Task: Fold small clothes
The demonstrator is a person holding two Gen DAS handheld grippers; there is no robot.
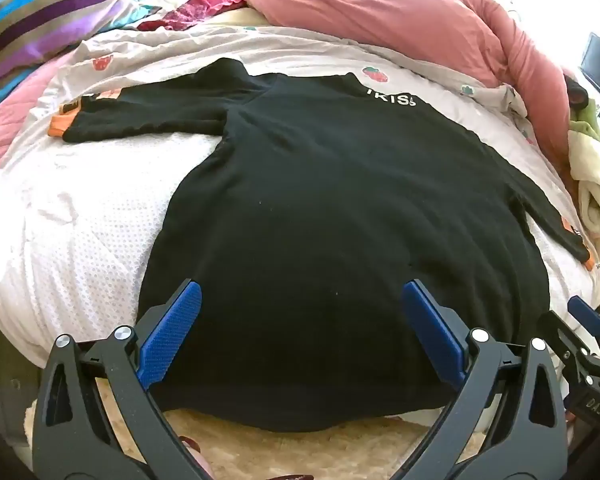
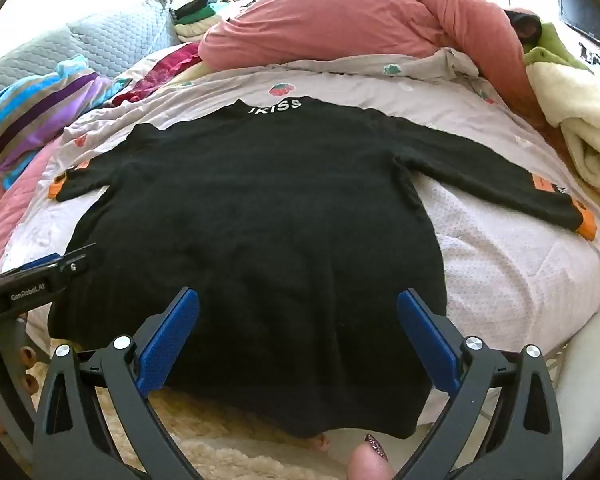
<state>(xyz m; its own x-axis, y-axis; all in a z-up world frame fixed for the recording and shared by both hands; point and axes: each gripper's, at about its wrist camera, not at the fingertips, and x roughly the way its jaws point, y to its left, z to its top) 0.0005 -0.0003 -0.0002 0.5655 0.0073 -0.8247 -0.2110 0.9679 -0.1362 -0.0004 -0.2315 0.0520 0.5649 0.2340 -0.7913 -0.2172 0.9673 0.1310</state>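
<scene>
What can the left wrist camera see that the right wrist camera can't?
Only the left wrist view shows the right gripper poking in at its right edge.

Only the right wrist view shows the left gripper at its left edge, and a painted toenail at the bottom.

Both show the black sweater spread flat on the bed, its orange cuffs, the white letters on its collar, the pink quilt and the striped blanket. Both grippers are open and hold nothing.

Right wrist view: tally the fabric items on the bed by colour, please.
Black: 1, the sweater
Pink: 1, the duvet
Striped: 1, the blanket
Cream: 1, the fleece
Dark red: 1, the cloth
Total: 5
</scene>
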